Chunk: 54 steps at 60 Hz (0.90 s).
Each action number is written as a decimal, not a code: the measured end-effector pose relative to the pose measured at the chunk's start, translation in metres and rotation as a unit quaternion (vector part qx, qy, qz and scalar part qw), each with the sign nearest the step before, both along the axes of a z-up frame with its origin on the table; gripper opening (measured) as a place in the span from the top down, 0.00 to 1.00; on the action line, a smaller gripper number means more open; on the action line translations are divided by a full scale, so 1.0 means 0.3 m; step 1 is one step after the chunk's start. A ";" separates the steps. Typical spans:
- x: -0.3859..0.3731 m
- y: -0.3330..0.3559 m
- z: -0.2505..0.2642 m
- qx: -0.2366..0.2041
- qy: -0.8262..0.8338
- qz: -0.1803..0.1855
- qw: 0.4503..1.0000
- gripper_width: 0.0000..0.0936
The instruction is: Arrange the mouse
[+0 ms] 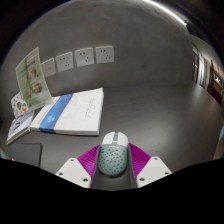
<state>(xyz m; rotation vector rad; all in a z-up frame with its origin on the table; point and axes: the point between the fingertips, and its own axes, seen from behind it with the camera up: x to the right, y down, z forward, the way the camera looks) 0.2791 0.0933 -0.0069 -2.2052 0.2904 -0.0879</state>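
A pale green mouse (112, 150) with a perforated shell and a grey scroll wheel sits between my fingers, its nose pointing away from me. My gripper (112, 158) is shut on it: the magenta pads (89, 157) press against its left and right sides. The mouse appears held just above the grey table (150, 105). Its rear end is hidden behind the gripper body.
A white book with a blue edge (70, 110) lies ahead to the left, with leaflets (30, 88) standing and lying beside it. A dark flat mat (24, 153) lies to the left of my fingers. Wall sockets (85, 57) line the back wall.
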 end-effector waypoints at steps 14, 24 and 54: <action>-0.094 -0.061 0.411 0.099 -0.018 -0.018 0.995 0.51; -0.611 -0.111 0.649 0.156 0.003 0.066 0.985 0.51; -1.255 -0.264 0.001 0.034 -0.005 0.094 0.995 0.51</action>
